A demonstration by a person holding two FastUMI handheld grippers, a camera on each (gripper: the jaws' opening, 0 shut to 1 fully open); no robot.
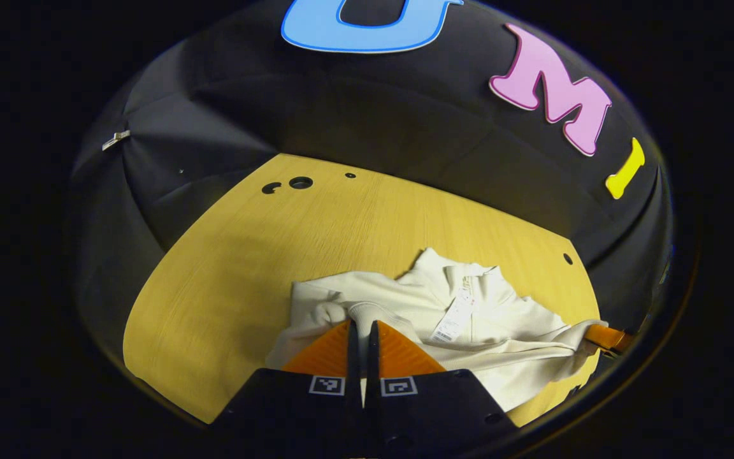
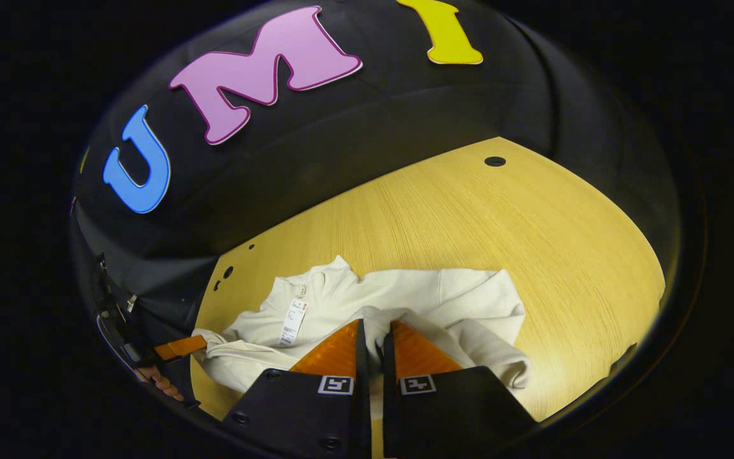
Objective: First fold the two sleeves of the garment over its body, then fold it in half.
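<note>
Pinching cream garment (image 1: 469, 312) cloth, both hand-held grippers, left (image 1: 362, 326), right (image 2: 373, 328), wooden table (image 1: 227, 268), hangtag (image 1: 453, 322).

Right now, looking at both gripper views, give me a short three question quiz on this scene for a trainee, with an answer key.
1. True or false: the cream garment lies on the wooden table.
2. Multiple choice: the hang tag is attached near the garment's A) hem B) collar C) cuff.
3. Fill in: the left gripper is shut on a ____ of the garment.

Key
1. True.
2. B: the tag hangs just below the collar.
3. Sleeve; the right gripper likewise pinches cream fabric between its fingers.
</note>
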